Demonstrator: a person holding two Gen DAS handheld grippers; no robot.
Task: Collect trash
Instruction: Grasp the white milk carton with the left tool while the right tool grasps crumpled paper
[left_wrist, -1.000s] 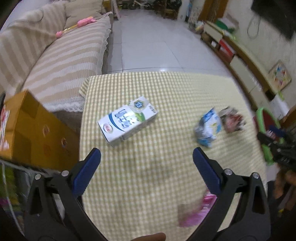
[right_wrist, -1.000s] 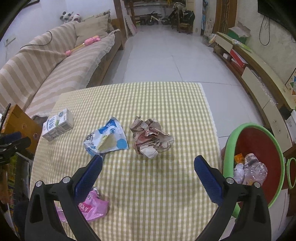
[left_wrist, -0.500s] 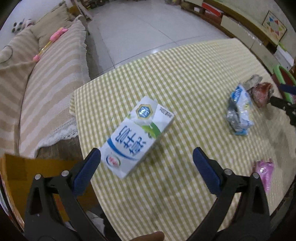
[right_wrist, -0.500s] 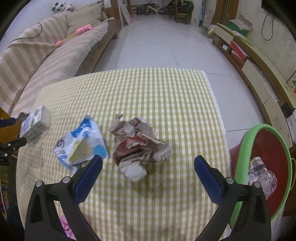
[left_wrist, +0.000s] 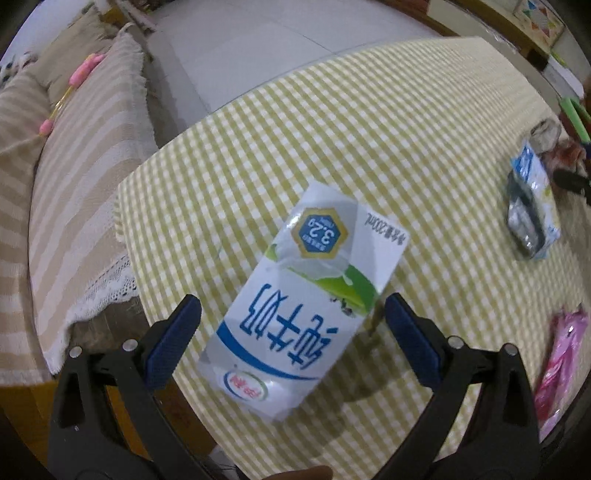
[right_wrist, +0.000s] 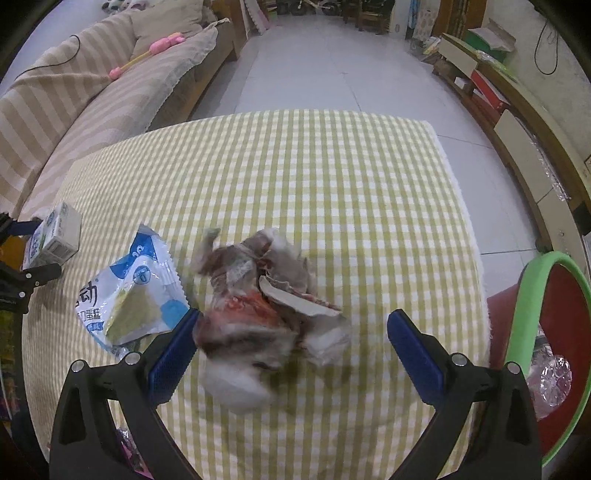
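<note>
A white milk carton with blue lettering lies on the yellow checked tablecloth. My left gripper is open, its blue pads on either side of the carton's near half. In the right wrist view a crumpled paper wad sits between the open fingers of my right gripper. A blue and white snack wrapper lies just left of the wad and appears again as the wrapper. The carton shows at the far left, with the left gripper's fingers around it. A pink wrapper lies near the table's front edge.
A bin with a green rim and red inside stands off the table's right side, holding a crushed plastic bottle. A striped sofa runs along the left. A low cabinet lines the right wall. Tiled floor lies beyond the table.
Both grippers have moved forward and down. The carton now fills the space between the left fingers, and the paper wad has come between the right fingers. Both stay open.
</note>
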